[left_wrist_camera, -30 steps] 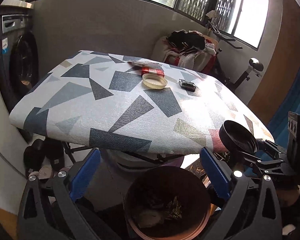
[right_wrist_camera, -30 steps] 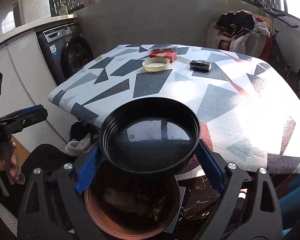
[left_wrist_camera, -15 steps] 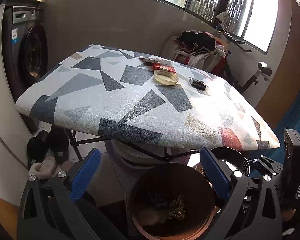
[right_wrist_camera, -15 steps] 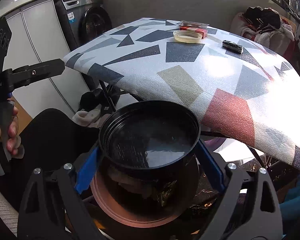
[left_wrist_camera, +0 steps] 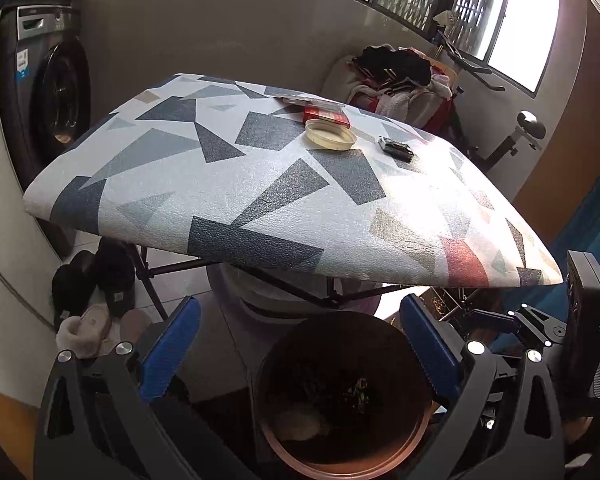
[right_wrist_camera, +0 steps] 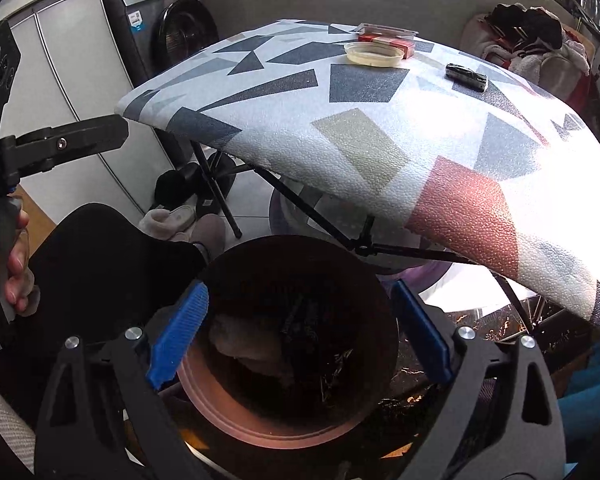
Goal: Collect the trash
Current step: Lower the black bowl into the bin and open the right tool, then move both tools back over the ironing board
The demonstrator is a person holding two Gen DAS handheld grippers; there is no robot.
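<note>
- The patterned table (right_wrist_camera: 380,128) fills the upper and middle part of both wrist views, its near edge overhanging the space where both grippers hang; everything left to collect lies on its far end, toward the top of the frame.
- The brown bin (right_wrist_camera: 288,408) sits below the table edge at the bottom centre of both views, right under the fingers, with crumpled scraps already inside — so the drop point is down and near, while the pickups are up and away.
- The right gripper (right_wrist_camera: 298,334) stands wide apart and holds nothing, blue pads framing the bin mouth. The left gripper (left_wrist_camera: 298,346) is likewise spread wide and empty over the same bin.
- The red box (right_wrist_camera: 394,44) lies at the far end of the table, upper centre-right in the right view, its long axis running roughly left to right across the frame.
- The clear round lid (right_wrist_camera: 373,54) lies just in front of the red box, touching or nearly touching it — I cannot tell which.
- The small dark object (right_wrist_camera: 466,72) lies to the right of the lid, apart from it, its long axis slanting down to the right.
- Judging by the two views, all three sit ahead and above both grippers; neither arm is clearly nearer, though the dark object leans toward the right side.
</note>
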